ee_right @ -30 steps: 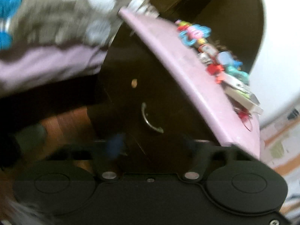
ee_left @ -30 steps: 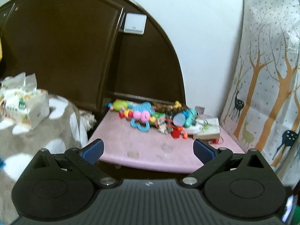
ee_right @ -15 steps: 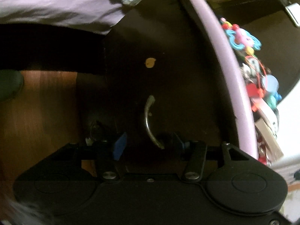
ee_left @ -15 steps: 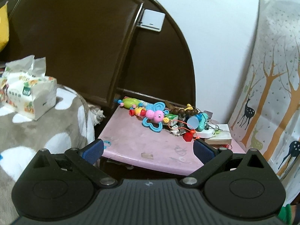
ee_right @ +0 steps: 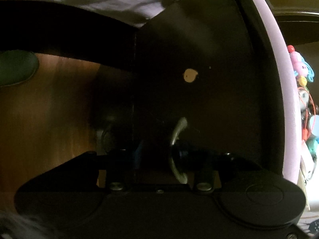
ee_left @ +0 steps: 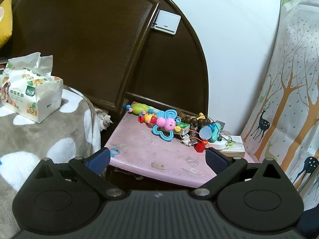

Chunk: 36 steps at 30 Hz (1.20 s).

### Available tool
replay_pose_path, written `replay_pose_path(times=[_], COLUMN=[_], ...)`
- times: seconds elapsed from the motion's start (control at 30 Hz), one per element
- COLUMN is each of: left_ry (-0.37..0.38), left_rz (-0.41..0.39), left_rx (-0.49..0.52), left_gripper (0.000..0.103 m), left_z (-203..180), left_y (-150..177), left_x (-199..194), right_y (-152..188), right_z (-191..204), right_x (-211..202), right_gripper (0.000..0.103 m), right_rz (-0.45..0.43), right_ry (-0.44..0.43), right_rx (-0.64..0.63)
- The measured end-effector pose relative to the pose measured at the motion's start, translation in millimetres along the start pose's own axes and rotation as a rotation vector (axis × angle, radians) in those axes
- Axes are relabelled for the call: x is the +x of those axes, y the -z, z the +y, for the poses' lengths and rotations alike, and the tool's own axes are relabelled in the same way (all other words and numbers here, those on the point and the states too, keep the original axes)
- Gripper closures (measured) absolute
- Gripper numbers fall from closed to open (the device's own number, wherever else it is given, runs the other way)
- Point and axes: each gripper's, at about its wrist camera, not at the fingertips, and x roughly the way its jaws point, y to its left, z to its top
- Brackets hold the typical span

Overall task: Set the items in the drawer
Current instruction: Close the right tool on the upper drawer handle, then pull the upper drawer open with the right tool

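Note:
A pink-topped nightstand [ee_left: 143, 155] carries a heap of small toys [ee_left: 171, 127]: a blue and pink butterfly teether, brown beads, a red cube, a white box. My left gripper [ee_left: 157, 157] hovers open and empty in front of its near edge. In the right wrist view, rolled sideways, the dark drawer front [ee_right: 199, 79] fills the frame. My right gripper [ee_right: 159, 155] is open, its fingers on either side of the curved metal handle [ee_right: 176, 145], very close to it. The drawer looks closed.
A bed with a grey spotted blanket [ee_left: 39, 135] and a tissue pack [ee_left: 30, 91] lies left of the nightstand. A dark headboard [ee_left: 89, 39] stands behind, a deer-print curtain [ee_left: 289, 99] to the right. Wooden floor [ee_right: 49, 109] shows below the drawer.
My right gripper has moved in toward the drawer front, and the handle now sits between its fingers. My left gripper has shifted slightly closer to the nightstand top.

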Motion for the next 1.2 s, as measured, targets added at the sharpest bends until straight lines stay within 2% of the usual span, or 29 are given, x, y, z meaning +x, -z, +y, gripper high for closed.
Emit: replay_pose_path(times=[0.2,0.37,0.63,0.87,1.1,1.2], left_ry=[0.009,0.013,0.022,0.025,0.031,0.034], left_rz=[0.000,-0.007,-0.007,0.001,0.008,0.012], left_rx=[0.008,0.009,0.020,0.039,0.048,0.054], left_gripper=[0.001,0.001,0.001,0.001,0.001,0.001], left_z=[-1.3,-1.3,-4.1,-6.7,-7.8,-9.7], left_y=[0.0,-1.1,-0.9,-0.8,0.2,1.4], left_x=[0.4,-0.5,-1.5,-1.9,-1.9,-2.2], right_y=[1.6,2.5,5.1,6.2,1.6,-3.5], right_z=[-8.5,-6.7,10.9,14.9,18.3,12.8], right_x=[-2.9,-10.9,-33.1,-46.8,-35.8,-28.7], right_gripper=[0.086,0.092,0.092,0.091,0.090,0.090], right_rz=[0.015,0.017,-0.007,-0.004,0.010,0.029], right_ry=[-0.022,-0.047,-0.073,-0.062,-0.055,-0.088], right_rx=[0.047,0.035,0.035,0.051,0.021,0.038])
